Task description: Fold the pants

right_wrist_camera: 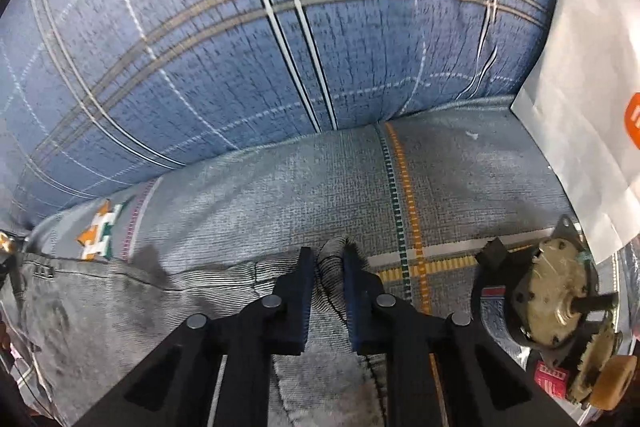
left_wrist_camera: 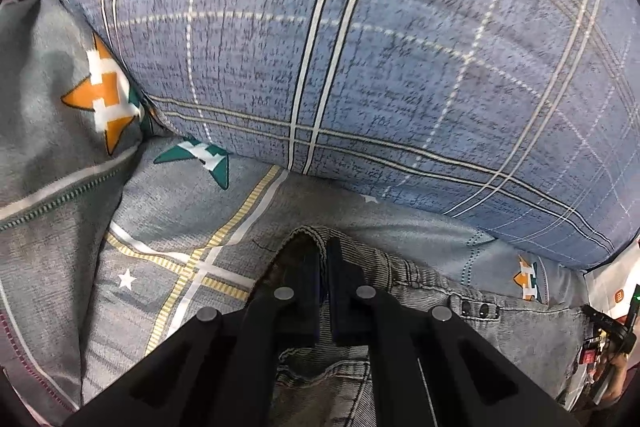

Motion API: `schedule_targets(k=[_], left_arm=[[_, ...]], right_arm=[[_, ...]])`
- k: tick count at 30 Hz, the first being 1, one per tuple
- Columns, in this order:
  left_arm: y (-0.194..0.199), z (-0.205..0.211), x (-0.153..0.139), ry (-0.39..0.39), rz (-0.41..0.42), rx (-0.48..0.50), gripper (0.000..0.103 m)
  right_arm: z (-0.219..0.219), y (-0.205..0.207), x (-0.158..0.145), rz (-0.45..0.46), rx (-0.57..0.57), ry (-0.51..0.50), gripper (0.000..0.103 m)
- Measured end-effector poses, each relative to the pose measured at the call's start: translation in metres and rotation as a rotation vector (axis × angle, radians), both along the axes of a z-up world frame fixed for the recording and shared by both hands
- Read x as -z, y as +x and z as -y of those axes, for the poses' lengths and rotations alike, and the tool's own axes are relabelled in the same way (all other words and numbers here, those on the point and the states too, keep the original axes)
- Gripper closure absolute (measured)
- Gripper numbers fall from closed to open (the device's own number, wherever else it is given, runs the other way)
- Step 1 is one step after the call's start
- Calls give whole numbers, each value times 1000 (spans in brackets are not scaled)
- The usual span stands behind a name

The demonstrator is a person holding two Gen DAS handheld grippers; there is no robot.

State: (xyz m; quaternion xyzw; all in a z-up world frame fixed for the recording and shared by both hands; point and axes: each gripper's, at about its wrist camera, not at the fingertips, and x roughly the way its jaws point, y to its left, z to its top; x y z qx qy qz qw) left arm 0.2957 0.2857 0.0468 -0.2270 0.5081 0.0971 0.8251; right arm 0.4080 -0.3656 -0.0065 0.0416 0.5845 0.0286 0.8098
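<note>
Grey ribbed denim, the pants (left_wrist_camera: pixel 420 291), lies bunched on the sheet (left_wrist_camera: pixel 180 211) under both claws. The left claw (left_wrist_camera: pixel 323 267) has its black pads pressed together on a raised fold of the waistband, with the stitched hem curling up just ahead of the tips and three dark rivets just to its right. The right claw (right_wrist_camera: pixel 329 263) is clamped on a narrow upright ridge of the pants (right_wrist_camera: pixel 160 291), the cloth pinched between blue-edged pads. The sheet is a soft grey weave with yellow and green dashed stripes and star prints. Beyond both claws swells a plump blue plaid pillow (left_wrist_camera: pixel 360 47). Right of the right claw sits a round metal motor (right_wrist_camera: pixel 560 291), with a white paper bag (right_wrist_camera: pixel 592 107) behind it.
</note>
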Motion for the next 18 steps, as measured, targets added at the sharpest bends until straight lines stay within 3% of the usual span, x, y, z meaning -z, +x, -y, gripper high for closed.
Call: schedule_targets(k=[5,10,15,18], left_arm=[[-25,-1,-36,0,84,-20,100],[-77,1,-85,-34,196,-29,100],[-165,-2,-126,-106,331,-24,100],[-232,0,-124,-141,372,-1,99]], right_arm=[[14,-21,-35,108,55,36,88],[32,-56,-83,222,101,121,88],[50,-135,-139,381,116,247,88],[63,-204,-152,457,114,317,88]])
